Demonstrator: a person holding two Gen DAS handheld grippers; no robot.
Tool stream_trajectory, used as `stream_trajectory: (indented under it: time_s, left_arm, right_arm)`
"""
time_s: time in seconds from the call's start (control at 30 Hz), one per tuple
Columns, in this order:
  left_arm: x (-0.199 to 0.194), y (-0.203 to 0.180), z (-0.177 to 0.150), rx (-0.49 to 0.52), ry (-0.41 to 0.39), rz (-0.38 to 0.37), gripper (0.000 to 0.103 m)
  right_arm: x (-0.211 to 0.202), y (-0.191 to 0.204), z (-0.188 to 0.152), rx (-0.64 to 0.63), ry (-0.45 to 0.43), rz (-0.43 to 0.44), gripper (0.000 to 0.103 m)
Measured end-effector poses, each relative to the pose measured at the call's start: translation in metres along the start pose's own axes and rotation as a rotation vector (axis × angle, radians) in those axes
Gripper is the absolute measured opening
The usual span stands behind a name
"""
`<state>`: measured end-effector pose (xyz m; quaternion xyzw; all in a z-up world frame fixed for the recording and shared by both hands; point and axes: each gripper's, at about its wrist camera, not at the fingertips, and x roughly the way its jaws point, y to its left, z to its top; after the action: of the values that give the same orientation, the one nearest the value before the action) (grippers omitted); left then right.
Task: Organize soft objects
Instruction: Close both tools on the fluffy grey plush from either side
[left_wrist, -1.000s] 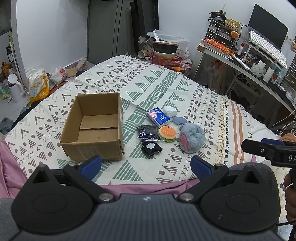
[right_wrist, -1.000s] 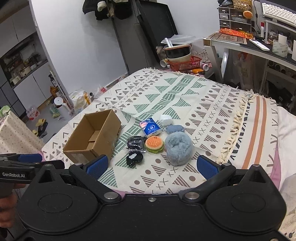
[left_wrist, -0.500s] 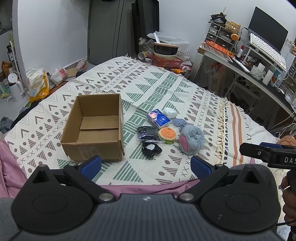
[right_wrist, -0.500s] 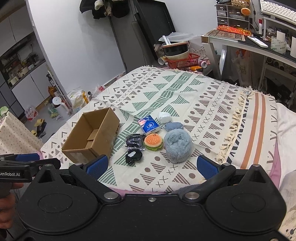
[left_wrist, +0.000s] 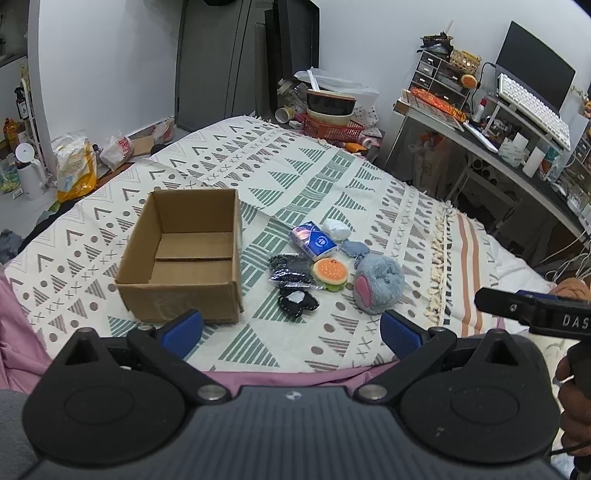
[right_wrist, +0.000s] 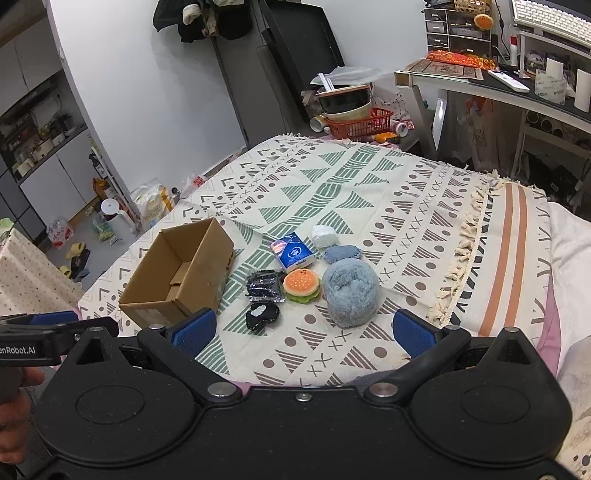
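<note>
Both my claws, left claw (left_wrist: 291, 328) and right claw (right_wrist: 303, 330), are spread wide and empty, with the soft toys like the blue plush (right_wrist: 350, 295) heaped at 3 o'clock of the empty cardboard box (right_wrist: 177, 275) on the bed, probably so they're an easy drop in.

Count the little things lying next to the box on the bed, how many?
7, all right of the cardboard box: tissue pack, white lump, blue pad, black packet, burger toy, black pouch, fluffy gray plush. More could hide behind the plush.
</note>
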<state>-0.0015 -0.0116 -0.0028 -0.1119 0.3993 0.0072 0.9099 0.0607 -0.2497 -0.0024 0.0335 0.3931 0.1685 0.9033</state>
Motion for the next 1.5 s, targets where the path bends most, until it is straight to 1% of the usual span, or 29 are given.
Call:
stream_trajectory:
  time_s: [0.1,0.23,0.33,0.63,0.77,0.87,1.0,1.03,1.1,1.17,1.23,1.3,1.37,1.5]
  left_arm:
    - [0.007,-0.003,0.002,-0.004,-0.004,-0.01,0.101]
    - [0.017,-0.01,0.005,0.013,-0.005,-0.029,0.1]
    - [0.025,-0.016,0.009,0.021,-0.008,-0.04,0.1]
    - [0.059,-0.042,0.019,0.042,0.003,-0.081,0.099]
    - [0.079,-0.054,0.023,0.042,0.025,-0.105,0.092]
    - [0.093,-0.063,0.025,0.042,0.043,-0.116,0.087]
    - [0.113,-0.07,0.029,0.032,0.077,-0.143,0.077]
    - [0.118,-0.072,0.03,0.028,0.087,-0.152,0.076]
    - [0.13,-0.076,0.032,0.02,0.106,-0.162,0.072]
    - [0.139,-0.081,0.033,0.014,0.12,-0.167,0.069]
    - [0.15,-0.084,0.034,0.007,0.134,-0.179,0.067]
    - [0.163,-0.086,0.035,0.002,0.15,-0.179,0.065]
    - [0.173,-0.086,0.036,-0.012,0.169,-0.177,0.058]
    - [0.197,-0.082,0.038,-0.076,0.203,-0.178,0.048]
  right_arm:
    - [0.002,-0.003,0.0,0.005,-0.013,-0.01,0.103]
    - [0.013,-0.012,0.003,0.042,-0.004,-0.006,0.103]
    - [0.021,-0.019,0.004,0.07,0.003,-0.024,0.103]
    - [0.038,-0.052,0.014,0.181,-0.026,-0.08,0.103]
    - [0.051,-0.065,0.016,0.227,-0.02,-0.083,0.102]
    - [0.062,-0.076,0.016,0.273,-0.007,-0.071,0.098]
    - [0.078,-0.092,0.014,0.338,0.029,-0.043,0.086]
    - [0.081,-0.095,0.013,0.354,0.04,-0.027,0.082]
    - [0.088,-0.1,0.012,0.378,0.053,0.005,0.079]
    - [0.096,-0.106,0.011,0.409,0.072,0.016,0.074]
    - [0.106,-0.112,0.009,0.454,0.106,0.045,0.065]
    - [0.114,-0.115,0.01,0.482,0.126,0.061,0.064]
    - [0.119,-0.118,0.012,0.497,0.126,0.059,0.064]
    - [0.137,-0.126,0.017,0.546,0.151,0.077,0.064]
